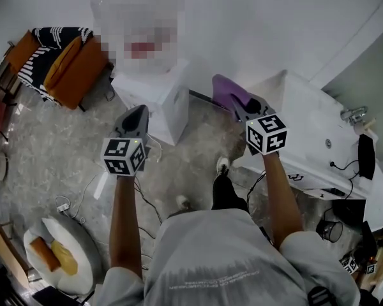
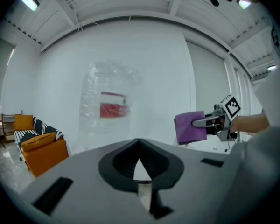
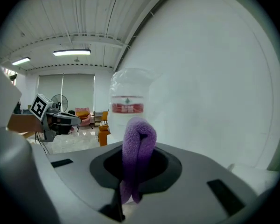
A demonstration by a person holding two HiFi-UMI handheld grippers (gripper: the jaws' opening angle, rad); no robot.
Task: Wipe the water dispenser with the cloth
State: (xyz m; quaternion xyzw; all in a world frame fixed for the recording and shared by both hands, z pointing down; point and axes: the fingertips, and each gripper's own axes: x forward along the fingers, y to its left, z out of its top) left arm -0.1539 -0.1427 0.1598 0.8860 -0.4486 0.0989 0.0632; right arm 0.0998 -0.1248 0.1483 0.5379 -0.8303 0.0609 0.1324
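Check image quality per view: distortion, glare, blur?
Head view: evenly lit; a mosaic patch sits above the water dispenser. Left gripper view: strong fisheye, black corners, ceiling light blown out, bottle smeared. Right gripper view: same fisheye; cloth sharp, wall bright and featureless.

Two grippers [image 1: 139,113] [image 1: 237,104], one purple cloth [image 1: 225,90], one water dispenser [image 1: 154,101], one orange sofa [image 1: 80,75]

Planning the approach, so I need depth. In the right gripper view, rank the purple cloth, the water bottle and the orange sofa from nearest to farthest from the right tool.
1. Purple cloth: clamped in the right tool, centre.
2. Water bottle: straight ahead, behind the cloth.
3. Orange sofa: far back, left of the bottle.
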